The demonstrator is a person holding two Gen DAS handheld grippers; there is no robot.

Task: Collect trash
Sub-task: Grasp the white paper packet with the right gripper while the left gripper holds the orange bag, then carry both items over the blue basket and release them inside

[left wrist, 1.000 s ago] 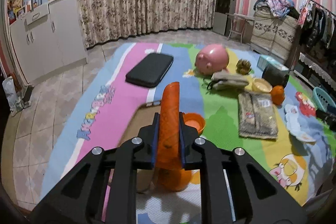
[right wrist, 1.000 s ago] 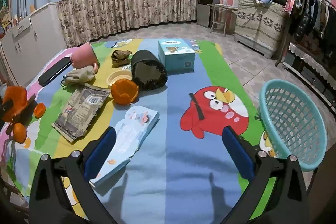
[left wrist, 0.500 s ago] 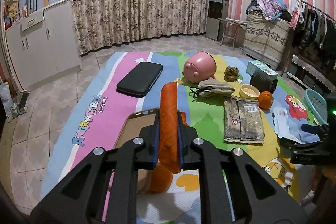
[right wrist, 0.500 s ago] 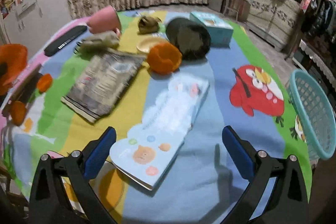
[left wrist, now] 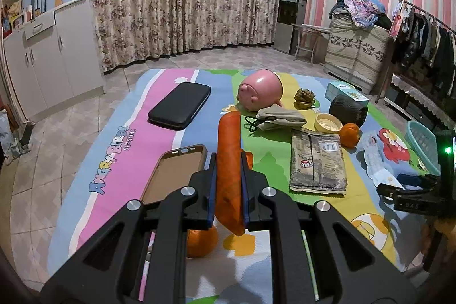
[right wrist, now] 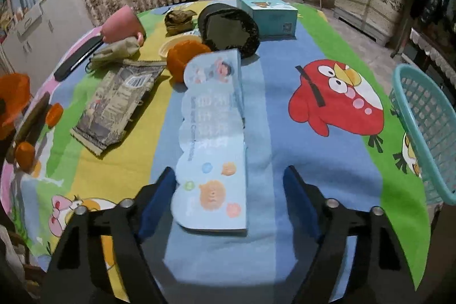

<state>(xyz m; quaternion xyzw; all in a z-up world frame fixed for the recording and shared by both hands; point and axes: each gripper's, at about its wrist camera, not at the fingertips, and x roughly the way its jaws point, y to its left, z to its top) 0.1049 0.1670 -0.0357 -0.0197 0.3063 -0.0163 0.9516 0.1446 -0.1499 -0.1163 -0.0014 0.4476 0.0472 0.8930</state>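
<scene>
Carrot (left wrist: pixel 228 158) clamped in left gripper (left wrist: pixel 228 187) fingers, lifted higher than 1 s ago; right gripper (right wrist: pixel 229 198), fingers spread, has closed in on the blue wrapper (right wrist: pixel 213 138), near teal basket (right wrist: pixel 421 118).

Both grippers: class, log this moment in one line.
left gripper: shut on carrot | right gripper: open over booklet | basket: right
</scene>
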